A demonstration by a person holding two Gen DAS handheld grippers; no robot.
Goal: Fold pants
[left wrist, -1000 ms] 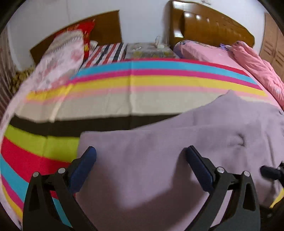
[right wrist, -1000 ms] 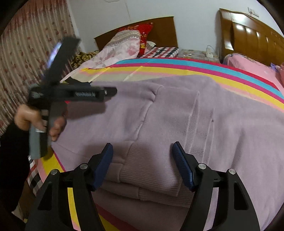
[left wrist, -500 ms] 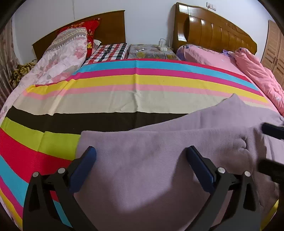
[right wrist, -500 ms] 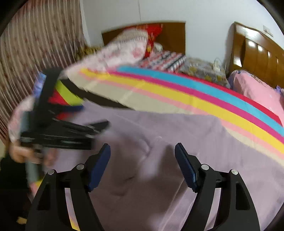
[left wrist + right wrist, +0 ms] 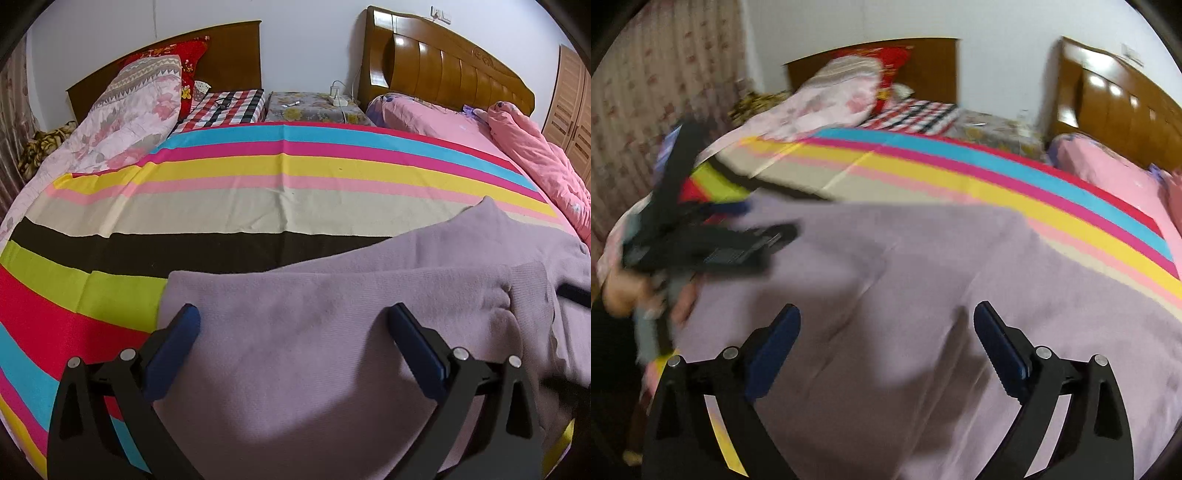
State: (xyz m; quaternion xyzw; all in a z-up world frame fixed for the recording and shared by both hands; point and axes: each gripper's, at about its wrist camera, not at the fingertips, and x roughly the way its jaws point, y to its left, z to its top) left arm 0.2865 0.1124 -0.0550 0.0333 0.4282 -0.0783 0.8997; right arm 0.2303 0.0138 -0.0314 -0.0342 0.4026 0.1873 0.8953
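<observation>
Pants (image 5: 332, 354) of lilac knit lie spread flat across the near part of the bed, on its striped blanket (image 5: 258, 177). Left claw (image 5: 295, 325) hangs above them with its jaws wide apart and nothing pressed between the pads. Right claw (image 5: 886, 325) is opening over the same cloth, its pads clear of the fabric.

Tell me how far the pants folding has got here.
Done: the lilac pants lie on the striped blanket with one layer already folded over. In hand: nothing; the left gripper is open, the right gripper's jaws are opening above the cloth. Left: further folds, judging by the spread.
</observation>
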